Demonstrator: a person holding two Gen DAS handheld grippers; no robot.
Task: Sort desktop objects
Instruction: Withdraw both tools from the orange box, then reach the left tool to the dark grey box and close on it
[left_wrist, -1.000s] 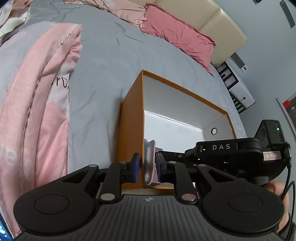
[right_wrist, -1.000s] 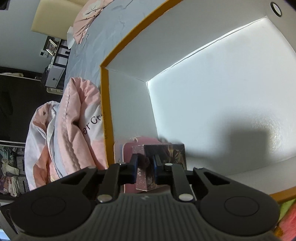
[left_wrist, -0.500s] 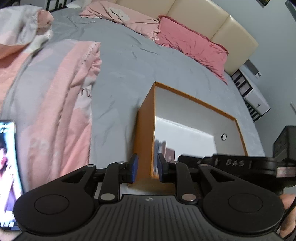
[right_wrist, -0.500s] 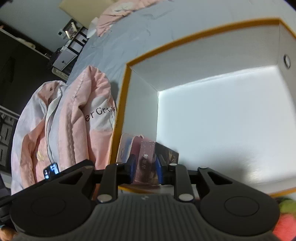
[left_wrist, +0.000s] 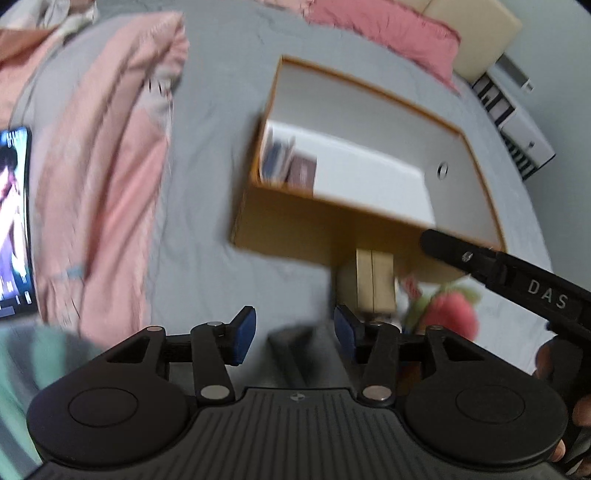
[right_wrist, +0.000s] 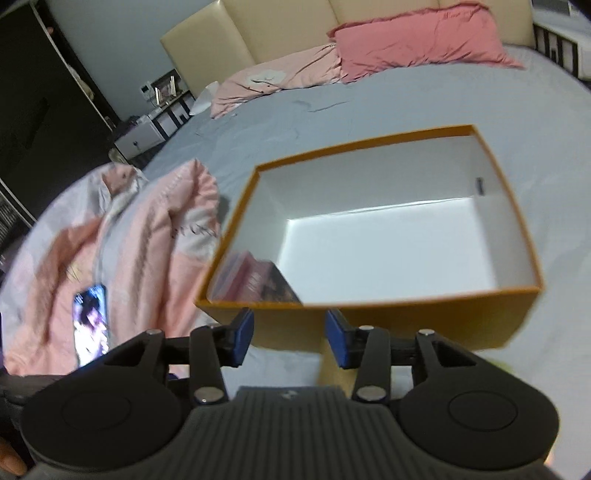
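Items still to sort lay on the bed just outside the near wall of the orange box (left_wrist: 317, 236): a beige carton (left_wrist: 373, 280) standing upright against that wall, and beside it a soft red-and-green plush thing (left_wrist: 450, 310), blurred in my left view. I judged the carton light and stiff, with smooth card faces that could slip; best taken across its two broad flat sides, low enough not to tip it. The plush looked light and squashy, safe to pinch anywhere in its bulk, though it would give under the pads.

Inside the box, two flat packets (right_wrist: 255, 277) stood on edge in the near left corner, leaning on the white wall; the rest of the white floor was bare. I judged them thin and rigid, apt to topple if nudged.

My left hand-held gripper (left_wrist: 293, 334) hung over the grey bedsheet, jaws opening, nothing between the blue pads; the carton sat just ahead and to the right of it. My right hand-held gripper (right_wrist: 290, 338) faced the box's outer near wall, jaws also opening and empty, the packets ahead and slightly left, behind that wall.

Further out: a pink quilt (right_wrist: 155, 236) with a lit phone (right_wrist: 90, 325) on it, left of the box.
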